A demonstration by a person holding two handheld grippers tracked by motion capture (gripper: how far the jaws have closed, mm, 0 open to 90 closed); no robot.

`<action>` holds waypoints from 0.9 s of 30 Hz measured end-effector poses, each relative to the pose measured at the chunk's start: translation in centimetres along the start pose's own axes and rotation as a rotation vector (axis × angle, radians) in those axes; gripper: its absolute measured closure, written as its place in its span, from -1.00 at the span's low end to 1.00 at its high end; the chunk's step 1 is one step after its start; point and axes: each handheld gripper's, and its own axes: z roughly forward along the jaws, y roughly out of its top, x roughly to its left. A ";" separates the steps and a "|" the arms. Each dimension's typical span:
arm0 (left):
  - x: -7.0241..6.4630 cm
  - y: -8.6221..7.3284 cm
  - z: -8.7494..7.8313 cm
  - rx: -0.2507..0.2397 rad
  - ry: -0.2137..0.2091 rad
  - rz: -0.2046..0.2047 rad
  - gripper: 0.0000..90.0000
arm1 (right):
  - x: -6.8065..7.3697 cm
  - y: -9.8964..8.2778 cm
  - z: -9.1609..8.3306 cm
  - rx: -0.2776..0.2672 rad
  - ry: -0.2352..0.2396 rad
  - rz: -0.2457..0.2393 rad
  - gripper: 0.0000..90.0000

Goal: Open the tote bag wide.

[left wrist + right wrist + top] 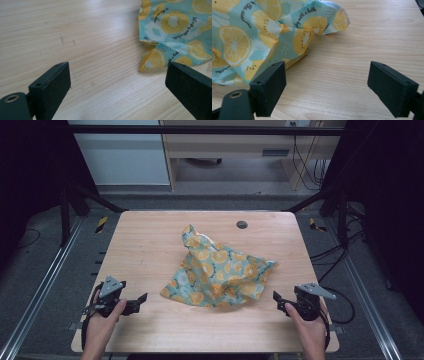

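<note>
We have barely begun: the lemon-print cloth (217,272) lies crumpled mid-surface (150,240), ungrasped. Our left tongs (141,300) and right tongs (276,300) flank it near the front edge, both wide and empty (every bit of spreading or folding remains).

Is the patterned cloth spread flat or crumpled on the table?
Crumpled. The cloth lies bunched in humps and creases, one corner sticking up at the far side, its edges curled rather than flat on the table.

High view looks down over the table (150,245); both gripper views skim low, sharing the cloth (220,270).
</note>
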 end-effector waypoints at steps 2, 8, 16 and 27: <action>-0.1 0.0 0.0 0.009 -0.003 0.004 -0.87 | 0.1 0.0 -0.1 -0.006 0.001 -0.007 -0.66; 0.1 0.0 -0.1 0.007 -0.014 -0.012 -0.87 | 0.3 0.6 0.1 -0.011 0.029 -0.006 -0.62; -0.1 -0.1 0.3 0.027 -0.022 -0.013 -0.87 | 2.5 7.8 -1.3 -0.095 0.122 -0.087 -0.56; -0.1 -0.1 0.3 0.022 -0.028 -0.018 -0.87 | 7.5 16.5 1.4 -0.013 0.274 -0.234 -0.38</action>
